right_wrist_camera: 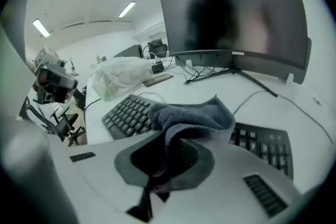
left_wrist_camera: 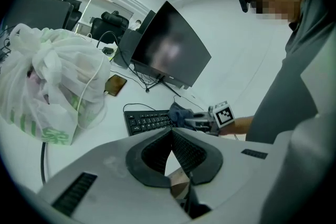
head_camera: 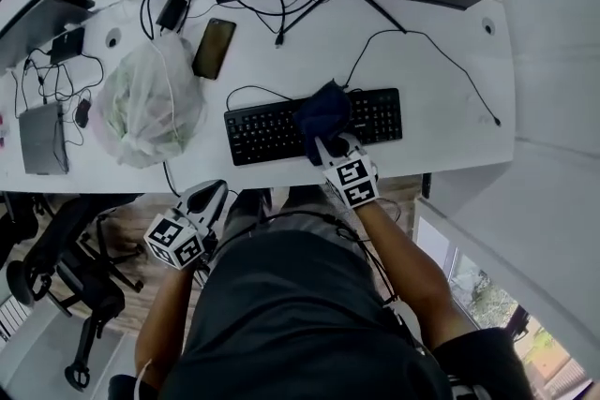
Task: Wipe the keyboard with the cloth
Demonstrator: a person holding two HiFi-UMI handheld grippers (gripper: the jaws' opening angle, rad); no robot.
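Out on the left, the left gripper (head_camera: 208, 200) hangs off the near edge of the worktop (head_camera: 450, 126), jaws together on nothing, so nothing is steadying the keyboard (head_camera: 267, 131). That's the first worry: a firm stroke could skate it sideways toward the plastic bag (head_camera: 150, 103) slumped on the worktop's left part, or a pull toward the person could drag it over the near edge it lies along. Moving right, the dark cloth (head_camera: 325, 112) is bunched on the keyboard's right-of-middle keys, and the right gripper (head_camera: 330, 145) has its jaws clamped on a fold of it. The right gripper view shows only a tuck of fabric in the bite with the bulk heaped in front, so a snag on the keys could tug it free, or the jaws themselves could scrape the keys if pressed low.
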